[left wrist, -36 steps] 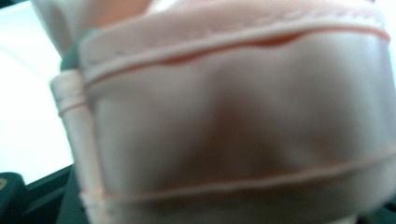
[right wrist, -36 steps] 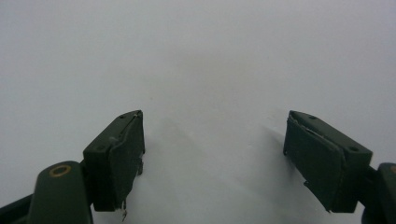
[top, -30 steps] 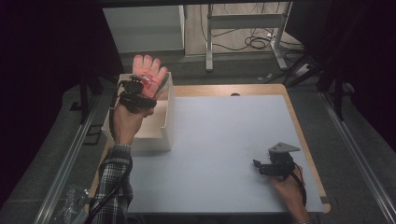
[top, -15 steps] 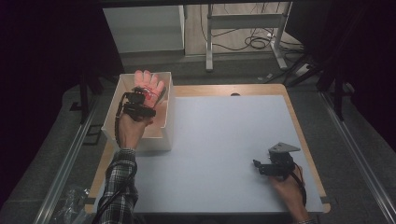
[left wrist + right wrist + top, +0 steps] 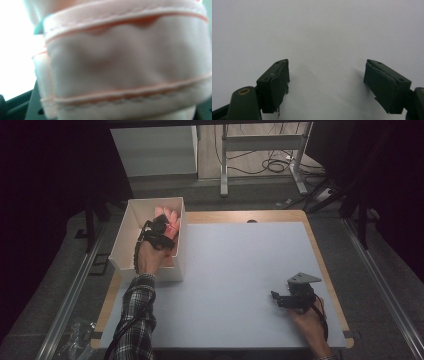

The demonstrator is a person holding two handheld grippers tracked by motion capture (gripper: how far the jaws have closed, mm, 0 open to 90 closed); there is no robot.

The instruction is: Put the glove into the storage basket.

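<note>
Two hand-held grippers on view. Left hand-held gripper (image 5: 161, 231) pinching a pink glove (image 5: 169, 220) at its cuff, low inside the white box (image 5: 125, 230) at the left edge of the bench (image 5: 240, 270); cuff close against the camera in the left gripper view (image 5: 125, 70), blurred, stitched seams across it. Right hand-held gripper (image 5: 278, 298) near the front right corner, well apart from the box, jaws spread wide over bare white surface (image 5: 324, 32), pinching nothing.
</note>
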